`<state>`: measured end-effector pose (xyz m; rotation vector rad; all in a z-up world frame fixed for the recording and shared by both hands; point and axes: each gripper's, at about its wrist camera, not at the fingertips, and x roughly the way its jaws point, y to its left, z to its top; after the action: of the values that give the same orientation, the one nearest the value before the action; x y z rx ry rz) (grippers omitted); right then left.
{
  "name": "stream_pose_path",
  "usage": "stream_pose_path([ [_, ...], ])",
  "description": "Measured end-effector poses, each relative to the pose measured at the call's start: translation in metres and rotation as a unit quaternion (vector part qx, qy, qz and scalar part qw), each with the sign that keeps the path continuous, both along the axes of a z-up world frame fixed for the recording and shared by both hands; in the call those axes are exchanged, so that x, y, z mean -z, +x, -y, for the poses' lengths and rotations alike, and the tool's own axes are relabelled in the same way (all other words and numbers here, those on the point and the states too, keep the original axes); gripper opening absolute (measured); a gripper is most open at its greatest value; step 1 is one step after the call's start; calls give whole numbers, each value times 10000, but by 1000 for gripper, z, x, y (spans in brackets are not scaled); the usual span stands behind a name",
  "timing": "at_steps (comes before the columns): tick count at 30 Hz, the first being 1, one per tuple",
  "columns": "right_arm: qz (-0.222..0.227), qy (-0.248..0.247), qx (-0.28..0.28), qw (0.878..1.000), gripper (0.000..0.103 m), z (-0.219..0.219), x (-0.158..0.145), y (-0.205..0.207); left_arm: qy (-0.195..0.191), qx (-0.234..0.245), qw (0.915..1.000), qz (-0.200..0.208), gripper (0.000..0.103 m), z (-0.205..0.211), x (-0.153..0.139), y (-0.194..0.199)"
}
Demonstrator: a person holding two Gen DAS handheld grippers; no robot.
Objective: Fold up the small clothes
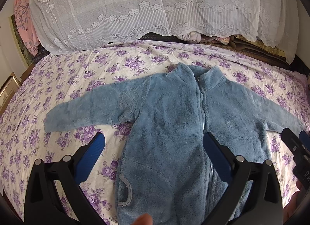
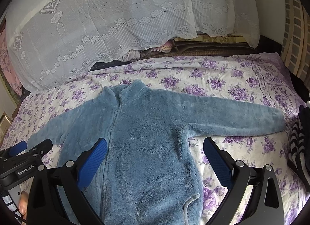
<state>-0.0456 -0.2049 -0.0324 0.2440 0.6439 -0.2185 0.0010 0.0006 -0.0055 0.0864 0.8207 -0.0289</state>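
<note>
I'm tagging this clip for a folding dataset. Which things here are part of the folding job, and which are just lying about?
Part of the job:
- blue fleece zip-up jacket, spread flat, sleeves out
- left gripper, open
- right gripper, open
- purple-flowered bedspread, the work surface

Just lying about:
- white lace cover over a pile behind
- black-and-white striped cloth at the right edge

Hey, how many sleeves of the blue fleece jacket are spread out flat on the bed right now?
2. One sleeve stretches out to the left of the blue fleece jacket, and the other sleeve stretches to the right. Both lie flat on the floral bedspread, neither folded in yet.
</note>
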Motion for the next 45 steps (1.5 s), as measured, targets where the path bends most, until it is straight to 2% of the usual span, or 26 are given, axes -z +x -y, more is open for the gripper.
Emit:
stream_pose_path([
  [5,143,-152,256,9995,100,9,6,2,44,6,10000,-74,99,-1,11,8],
  [13,-146,125,292,9994,100,42,22,18,145,42,9998,-157,99,5,27,15],
  [17,-94,469,597,9971,99,80,34,19,275,85,9993,-230,99,14,46,23],
  [23,-127,1153,1464,9824,99,156,61,7,530,225,9971,-505,99,32,85,33],
  [26,-45,1550,1987,9677,89,191,76,-8,712,297,9951,-617,99,39,102,36],
  [28,-26,1886,2250,9559,77,211,87,-17,732,309,9949,-617,99,40,107,37],
  [35,-87,2608,2713,9264,53,250,121,-28,750,392,9949,-548,99,44,108,34],
  [39,-8,2699,2859,9195,41,265,126,-24,911,452,9937,-476,99,48,113,32],
  [42,25,2747,3000,9135,34,279,128,-18,820,451,9939,-578,99,46,113,35],
  [45,-25,2475,3041,9199,33,290,123,-5,729,596,9936,-622,98,49,105,36],
])
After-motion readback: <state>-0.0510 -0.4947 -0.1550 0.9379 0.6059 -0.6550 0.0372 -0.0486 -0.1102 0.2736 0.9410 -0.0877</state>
